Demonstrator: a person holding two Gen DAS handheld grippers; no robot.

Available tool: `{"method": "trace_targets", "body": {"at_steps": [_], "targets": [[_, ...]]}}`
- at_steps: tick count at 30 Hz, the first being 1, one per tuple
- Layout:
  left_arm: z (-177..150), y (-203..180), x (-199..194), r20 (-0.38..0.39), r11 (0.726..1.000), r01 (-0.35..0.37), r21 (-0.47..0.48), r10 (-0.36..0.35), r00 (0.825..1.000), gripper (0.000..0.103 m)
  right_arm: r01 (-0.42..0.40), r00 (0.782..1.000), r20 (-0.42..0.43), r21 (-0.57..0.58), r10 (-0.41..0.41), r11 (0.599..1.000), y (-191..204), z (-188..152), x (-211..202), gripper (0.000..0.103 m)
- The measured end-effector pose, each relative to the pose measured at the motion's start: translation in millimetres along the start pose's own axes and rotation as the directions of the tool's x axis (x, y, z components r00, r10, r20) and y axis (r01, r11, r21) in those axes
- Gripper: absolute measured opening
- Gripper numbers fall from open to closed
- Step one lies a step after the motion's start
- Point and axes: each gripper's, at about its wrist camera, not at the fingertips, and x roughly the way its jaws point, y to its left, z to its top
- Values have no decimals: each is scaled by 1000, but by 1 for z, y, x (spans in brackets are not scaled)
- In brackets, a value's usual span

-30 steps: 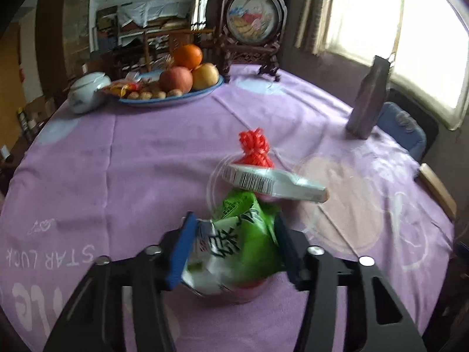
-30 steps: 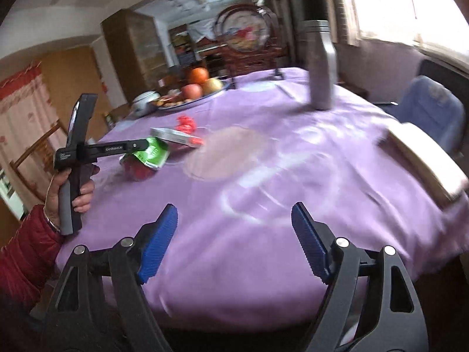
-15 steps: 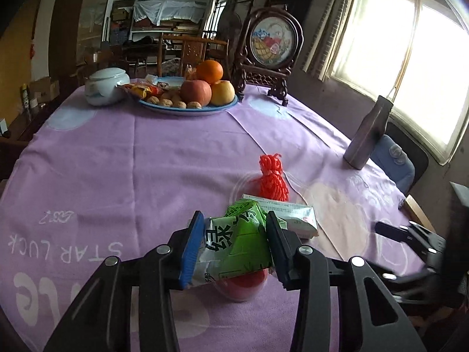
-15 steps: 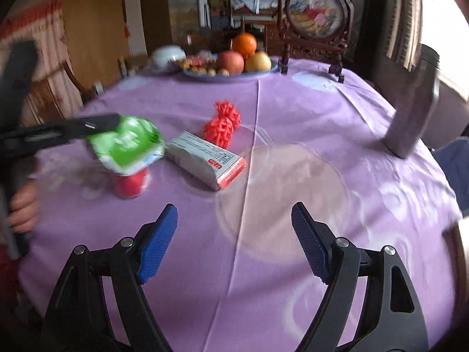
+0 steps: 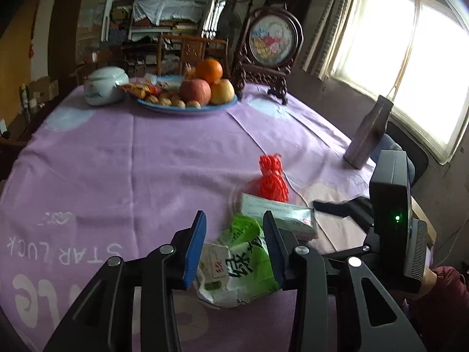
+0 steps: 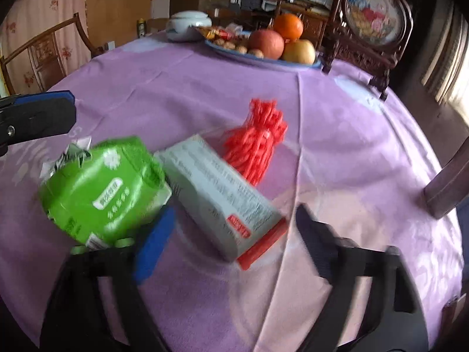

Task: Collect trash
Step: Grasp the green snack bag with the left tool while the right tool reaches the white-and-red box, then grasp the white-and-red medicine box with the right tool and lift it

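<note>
My left gripper (image 5: pixel 233 245) is shut on a crumpled green wrapper (image 5: pixel 240 264) and holds it just above the purple tablecloth; the wrapper also shows at the left of the right wrist view (image 6: pixel 102 190). A grey carton with a red end (image 6: pixel 225 202) lies flat beside it, also seen in the left wrist view (image 5: pixel 278 215). A red net bag (image 6: pixel 258 143) lies just behind the carton. My right gripper (image 6: pixel 231 234) is open and empty, its fingers on either side of the carton's near end.
A blue plate of fruit and nuts (image 5: pixel 187 99) and a white lidded pot (image 5: pixel 104 89) stand at the far side. A framed round picture on a carved stand (image 5: pixel 269 52) is behind. A dark metal bottle (image 5: pixel 366 135) stands at the right edge.
My right gripper has moved in close to the carton. My left gripper has kept hold of the green wrapper, and the red object seen under it earlier no longer shows.
</note>
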Motion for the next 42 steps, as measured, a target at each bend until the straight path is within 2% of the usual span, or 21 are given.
{"method": "trace_targets", "body": {"at_steps": [1, 2, 4, 6, 10, 14, 19, 21, 22, 23, 25, 29, 36, 42], "targets": [[-1, 0, 2, -14, 1000, 10, -5, -10, 1000, 45, -7, 1000, -2, 8, 7, 1000, -1, -1, -2, 54], [-2, 1, 5, -30, 1000, 22, -9, -22, 999, 60, 4, 1000, 10, 24, -4, 1000, -4, -2, -8, 52], [-3, 1, 8, -43, 999, 28, -18, -29, 999, 79, -7, 1000, 29, 42, 5, 999, -7, -5, -19, 51], [-4, -1, 8, -37, 1000, 15, -10, -15, 999, 83, 7, 999, 45, 47, -10, 999, -10, -14, -36, 51], [-9, -9, 14, -64, 999, -9, 34, 11, 998, 94, 44, 999, 23, 97, -46, 994, -22, -49, -65, 51], [-17, -14, 30, -118, 995, -51, 81, 61, 991, 95, 39, 999, 16, 177, -43, 983, -35, -83, -87, 51], [-26, -14, 51, -180, 989, -93, 118, 114, 977, 95, 44, 999, -4, 222, -44, 974, -43, -104, -85, 54], [-27, -11, 54, -186, 991, -87, 103, 105, 977, 95, 15, 1000, 21, 240, -21, 971, -45, -104, -86, 57], [-26, -10, 53, -184, 992, -86, 95, 102, 978, 93, 3, 999, 34, 246, -12, 969, -46, -104, -88, 63], [-25, -8, 51, -175, 993, -85, 87, 99, 980, 88, -17, 999, 37, 253, 7, 967, -48, -105, -88, 67], [-22, -7, 46, -154, 994, -76, 77, 88, 984, 81, -69, 998, 27, 267, 64, 961, -50, -107, -84, 68], [-16, -7, 30, -77, 996, -67, 64, 72, 994, 79, -122, 992, 13, 299, 124, 947, -55, -110, -77, 69], [-6, -8, -2, 52, 998, -39, 51, 36, 998, 79, -114, 993, 22, 298, 113, 948, -51, -110, -77, 68], [-6, -11, -3, 55, 998, -41, 56, 38, 998, 79, -52, 999, 8, 287, 52, 956, -47, -109, -79, 67]]}}
